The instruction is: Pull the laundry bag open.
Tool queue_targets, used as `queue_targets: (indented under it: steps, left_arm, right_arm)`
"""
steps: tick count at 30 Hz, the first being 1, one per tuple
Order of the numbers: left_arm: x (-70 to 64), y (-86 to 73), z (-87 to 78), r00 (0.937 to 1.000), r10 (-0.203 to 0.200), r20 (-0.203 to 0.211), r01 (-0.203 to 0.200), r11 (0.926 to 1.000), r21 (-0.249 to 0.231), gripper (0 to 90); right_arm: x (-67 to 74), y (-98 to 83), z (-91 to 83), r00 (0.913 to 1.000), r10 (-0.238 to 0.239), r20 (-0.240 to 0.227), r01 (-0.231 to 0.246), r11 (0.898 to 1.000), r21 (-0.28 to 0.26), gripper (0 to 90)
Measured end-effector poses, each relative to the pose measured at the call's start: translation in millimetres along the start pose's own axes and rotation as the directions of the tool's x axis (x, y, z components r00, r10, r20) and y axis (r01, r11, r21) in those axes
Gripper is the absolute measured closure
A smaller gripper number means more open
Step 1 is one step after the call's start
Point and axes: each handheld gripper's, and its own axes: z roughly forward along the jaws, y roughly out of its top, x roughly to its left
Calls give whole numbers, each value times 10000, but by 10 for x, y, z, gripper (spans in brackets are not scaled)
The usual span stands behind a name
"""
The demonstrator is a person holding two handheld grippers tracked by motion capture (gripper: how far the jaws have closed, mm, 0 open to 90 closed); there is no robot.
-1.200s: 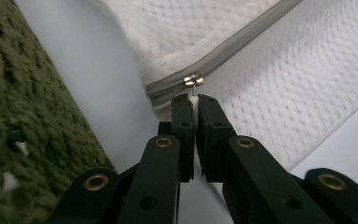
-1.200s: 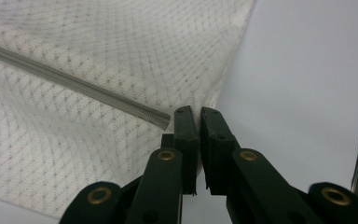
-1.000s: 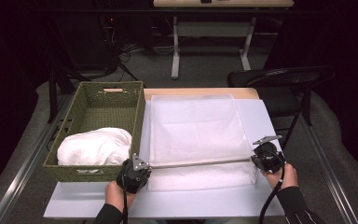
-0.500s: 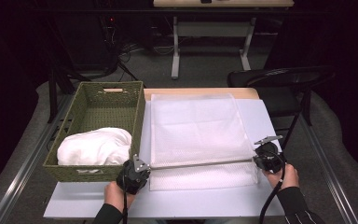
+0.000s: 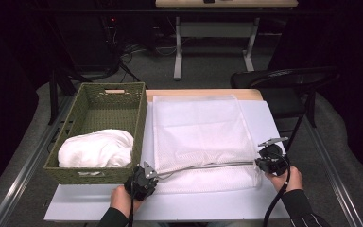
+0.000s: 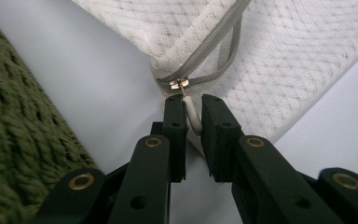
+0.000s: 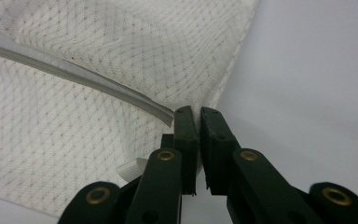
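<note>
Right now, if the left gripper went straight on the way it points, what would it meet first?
The left gripper would probably meet the zipper slider on the mesh bag first; the pull tab lies between its jaws.

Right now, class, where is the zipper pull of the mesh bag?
In the left gripper view, the zipper pull sits between the left gripper pads at the mesh bag corner, just right of the green basket.

The counter [image 5: 264, 118] is pale grey-white with a wooden strip along its far edge. A white mesh bag [image 5: 198, 132] lies flat at its middle. Left of the bag, touching it, stands a green wicker basket [image 5: 90, 172].
</note>
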Motion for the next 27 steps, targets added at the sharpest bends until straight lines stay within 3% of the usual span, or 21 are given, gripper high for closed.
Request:
queue_targets:
  steps: [8, 13, 16, 19, 25, 27]
  left_arm:
    - [-23, 18, -18, 9996, 50, 275, -45, 9998, -214, 705]
    - [-35, 44, 9, 9989, 170, 430, -160, 9996, -229, 664]
    - [-51, 41, -16, 9978, 271, 602, -257, 9993, -253, 597]
    - [-53, 44, -83, 9928, 441, 1110, -396, 9983, -431, 487]
    - [-101, 22, -186, 9777, 970, 1862, -897, 9949, -470, 285]
    - [-115, 1, -224, 9792, 985, 1772, -901, 9944, -549, 209]
  right_arm:
    - [-9, 1, 1, 10000, 34, 11, -34, 10000, 60, 840]
    - [-11, 3, 6, 10000, -13, -25, 13, 9999, 168, 777]
    - [-23, 7, -19, 9997, -34, -224, 37, 9999, 134, 637]
    - [-29, 10, -39, 9997, -127, -215, 131, 9998, 169, 476]
    - [-60, 17, -138, 9995, -146, -297, 141, 9997, -181, 321]
    - [-54, 22, -165, 9993, -206, -315, 198, 9995, -252, 272]
